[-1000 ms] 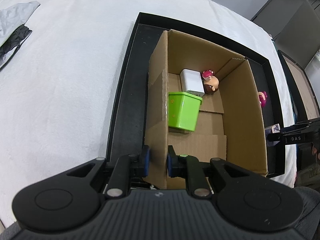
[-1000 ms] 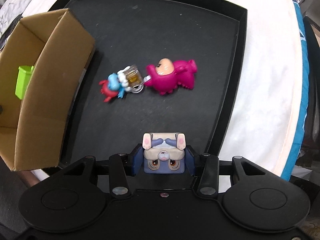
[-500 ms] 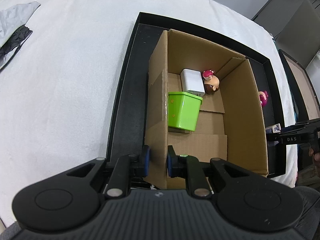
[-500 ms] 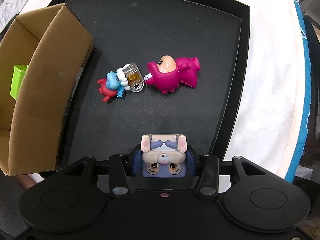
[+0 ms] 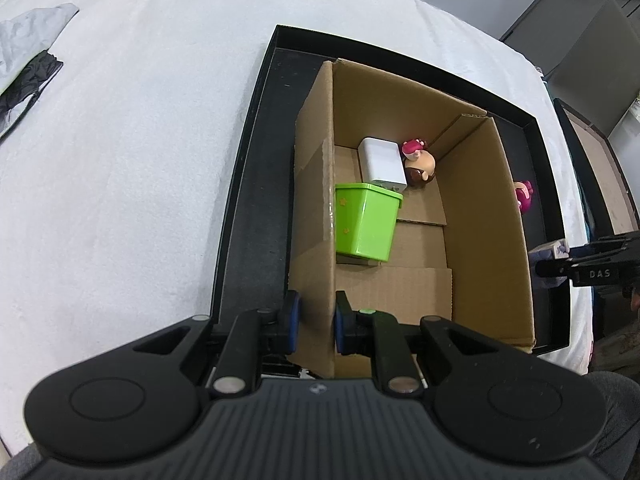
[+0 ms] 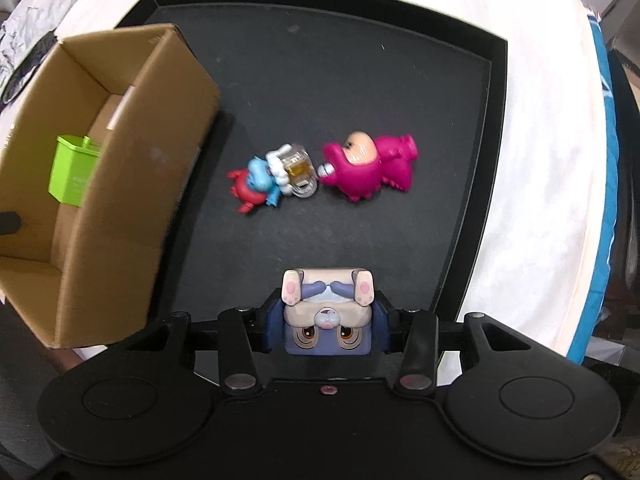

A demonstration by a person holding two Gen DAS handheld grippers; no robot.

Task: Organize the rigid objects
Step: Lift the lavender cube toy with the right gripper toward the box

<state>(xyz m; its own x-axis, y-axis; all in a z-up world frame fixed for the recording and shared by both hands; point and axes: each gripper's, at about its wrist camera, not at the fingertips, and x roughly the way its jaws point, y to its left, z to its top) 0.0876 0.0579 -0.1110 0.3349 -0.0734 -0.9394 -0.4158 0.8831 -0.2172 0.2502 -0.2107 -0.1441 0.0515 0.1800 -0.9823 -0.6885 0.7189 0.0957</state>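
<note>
Left gripper: fingers pinch the near-left wall of the cardboard box, one pad outside, one inside. Box stands open-topped in a black tray; its far wall runs close along the tray's far rim.

Inside the box, ahead of the left gripper: green bin against the left wall, white cube touching just beyond it, small brown-headed figure beside the cube in the far corner. Right half of the box floor is bare cardboard.

Right gripper: jaws clamped on a blocky rabbit toy, upside down, held above the tray's near part. Ahead of it, mid-tray: pink dinosaur figure and, just left, touching at the snout, a blue-and-red figure with a mug. Box's right wall rises to the left of the gripper; a strip of open tray floor lies between that wall and the two figures. Bare tray floor beyond the figures to the far rim.
</note>
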